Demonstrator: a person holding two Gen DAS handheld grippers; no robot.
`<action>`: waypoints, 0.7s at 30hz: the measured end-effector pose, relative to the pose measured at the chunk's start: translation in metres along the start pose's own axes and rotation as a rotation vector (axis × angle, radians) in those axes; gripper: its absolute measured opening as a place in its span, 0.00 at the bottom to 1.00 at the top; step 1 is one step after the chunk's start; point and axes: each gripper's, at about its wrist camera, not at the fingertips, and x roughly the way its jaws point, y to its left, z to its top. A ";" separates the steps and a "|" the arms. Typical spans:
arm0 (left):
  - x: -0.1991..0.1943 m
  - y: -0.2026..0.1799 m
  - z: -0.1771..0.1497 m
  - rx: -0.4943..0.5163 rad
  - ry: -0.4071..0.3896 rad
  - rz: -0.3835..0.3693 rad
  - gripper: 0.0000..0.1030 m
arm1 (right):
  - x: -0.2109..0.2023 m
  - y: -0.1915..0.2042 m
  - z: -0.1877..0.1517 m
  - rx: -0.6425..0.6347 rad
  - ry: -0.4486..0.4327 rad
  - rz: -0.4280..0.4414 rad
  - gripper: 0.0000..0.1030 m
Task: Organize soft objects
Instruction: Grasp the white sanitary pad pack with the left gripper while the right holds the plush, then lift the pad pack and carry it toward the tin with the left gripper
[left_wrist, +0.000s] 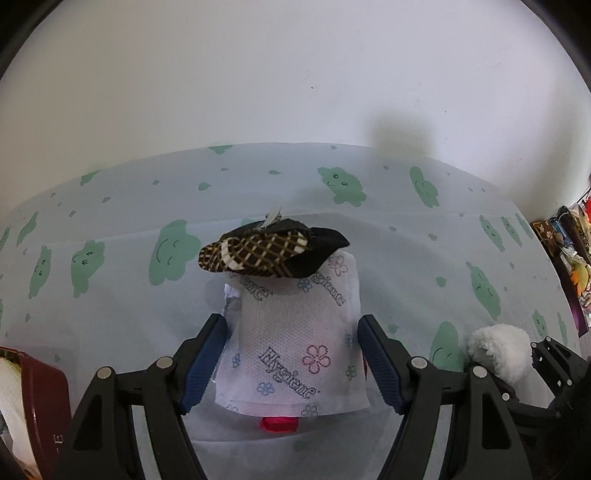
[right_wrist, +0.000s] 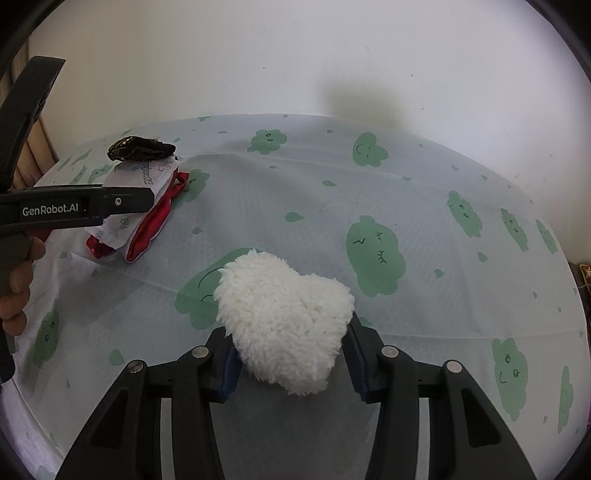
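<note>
White wall is seen behind a cloud-print cloth. A fluffy pad, soft and light, is pinched by the right gripper; the left gripper, spread, straddles the tissue pack, stacked at ten o'clock.

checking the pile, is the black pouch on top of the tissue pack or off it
On top: the black pouch rests on the far end of the tissue pack.
</note>
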 end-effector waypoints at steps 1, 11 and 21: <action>-0.001 -0.001 0.000 0.000 -0.004 0.003 0.70 | 0.000 0.000 0.000 0.000 0.000 0.000 0.43; -0.015 -0.010 -0.003 0.034 0.004 -0.026 0.19 | 0.000 0.001 0.000 0.000 0.000 0.000 0.43; -0.061 -0.016 -0.024 0.069 0.001 -0.117 0.19 | 0.000 0.000 -0.001 0.000 0.000 0.000 0.43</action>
